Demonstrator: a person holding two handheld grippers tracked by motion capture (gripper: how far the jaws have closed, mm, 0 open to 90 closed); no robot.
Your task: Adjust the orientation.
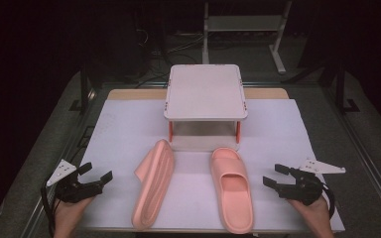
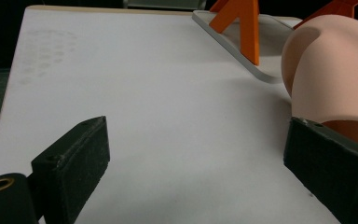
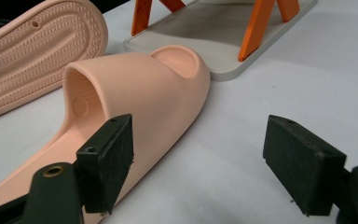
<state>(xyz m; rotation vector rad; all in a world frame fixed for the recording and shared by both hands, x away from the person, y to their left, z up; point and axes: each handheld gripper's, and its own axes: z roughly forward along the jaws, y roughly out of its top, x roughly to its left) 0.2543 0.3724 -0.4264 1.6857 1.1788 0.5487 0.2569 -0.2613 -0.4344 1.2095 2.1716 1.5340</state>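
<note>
Both grippers, left [image 1: 100, 178] & right [image 1: 274, 175], spread, empty; white table [image 1: 278, 129], dark room; two pink, prob. foam slippers [image 1: 232, 186].

Both hand-held grippers, left gripper [image 1: 97, 174] and right gripper [image 1: 274, 175], apparently hover with jaws open.

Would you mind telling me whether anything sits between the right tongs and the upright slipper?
Nothing visible does: the open right tongs hover beside the upright slipper, with bare white table between them.
</note>
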